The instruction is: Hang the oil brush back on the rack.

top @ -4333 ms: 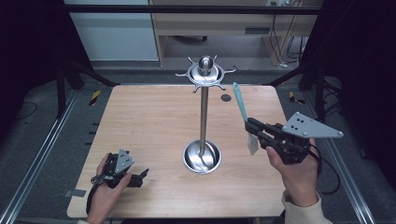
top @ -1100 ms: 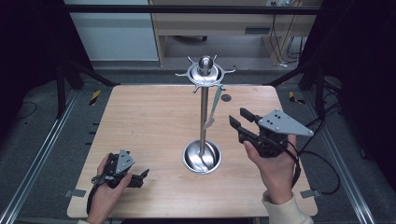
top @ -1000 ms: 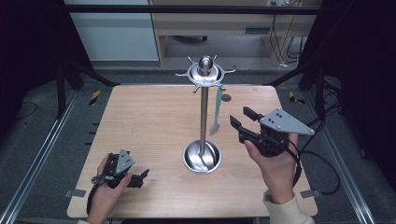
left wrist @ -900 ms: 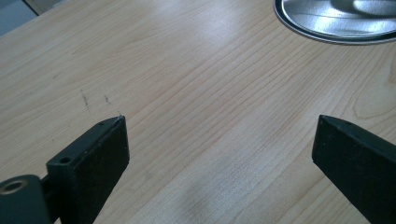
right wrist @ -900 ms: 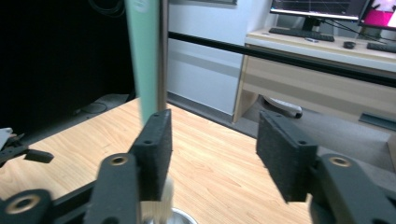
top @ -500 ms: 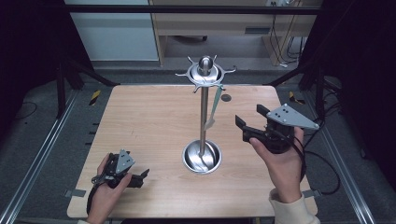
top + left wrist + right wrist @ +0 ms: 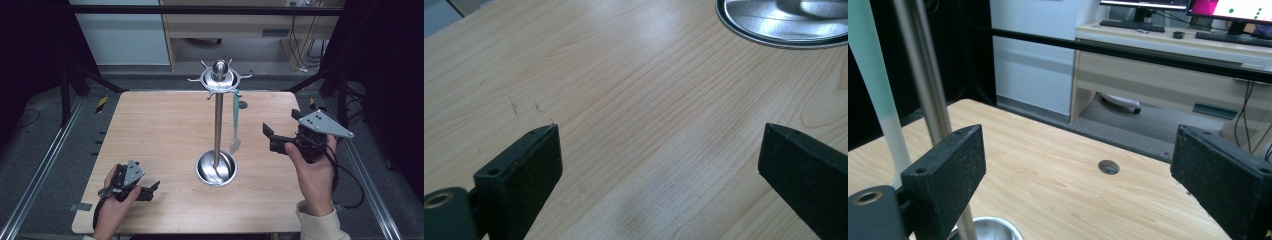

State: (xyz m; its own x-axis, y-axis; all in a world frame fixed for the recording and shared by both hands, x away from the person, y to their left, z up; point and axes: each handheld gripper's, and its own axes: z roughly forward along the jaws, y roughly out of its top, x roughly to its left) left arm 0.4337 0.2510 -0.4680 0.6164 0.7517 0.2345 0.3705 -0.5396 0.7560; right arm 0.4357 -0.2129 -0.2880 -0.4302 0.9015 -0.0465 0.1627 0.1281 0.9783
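A steel utensil stand rises from its round base in the middle of the wooden table. From a hook of its crown a mint-handled spatula hangs just right of the pole. To the right of the spatula and apart from it, my right gripper is open; its jaws have just been opening and nothing is between them. In the right gripper view the pole and the spatula handle stand at the left. My left gripper rests open at the table's front left.
A small round hole lies in the table behind the stand. The base's rim shows at the top of the left gripper view. Black frame bars and metal rails border the table; a desk stands beyond.
The right gripper, which held the spatula upright earlier, has let it go on the stand's hook, spread its jaws and drawn away to the right. The left hand stayed still.
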